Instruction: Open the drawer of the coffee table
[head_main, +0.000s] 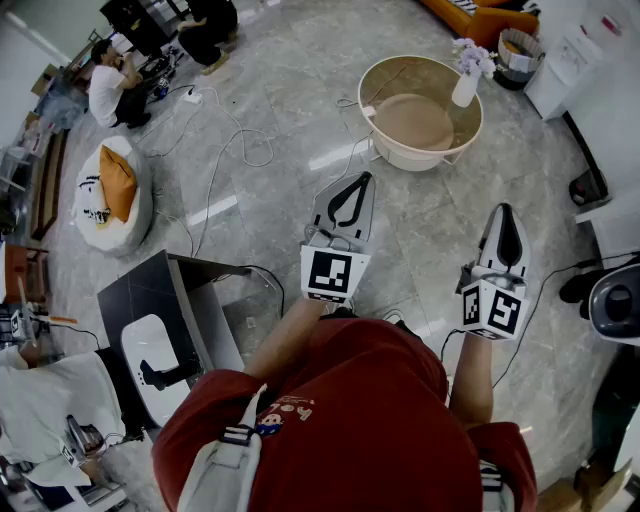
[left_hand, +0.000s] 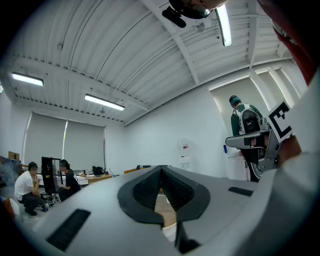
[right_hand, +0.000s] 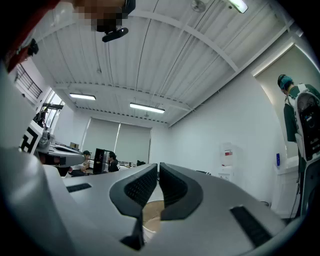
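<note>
The round cream coffee table (head_main: 389, 150) with a wooden top stands on the marble floor ahead of me; no drawer can be made out on it. My left gripper (head_main: 361, 176) is held level in the air, short of the table's near rim, with its jaws shut on nothing. My right gripper (head_main: 504, 207) hovers further right, beside the table and apart from it, also shut and empty. In the left gripper view the fingertips (left_hand: 161, 169) meet, and the table (left_hand: 166, 212) shows below them. In the right gripper view the table (right_hand: 150, 212) lies under the closed right gripper (right_hand: 158, 165).
A white vase of flowers (head_main: 467, 82) stands on the table's far right rim. Cables (head_main: 230, 150) trail over the floor. A black cabinet (head_main: 165, 310) and a white beanbag (head_main: 112, 195) lie at left. Seated people (head_main: 108, 85) are at back left; a grey machine (head_main: 615, 300) is at right.
</note>
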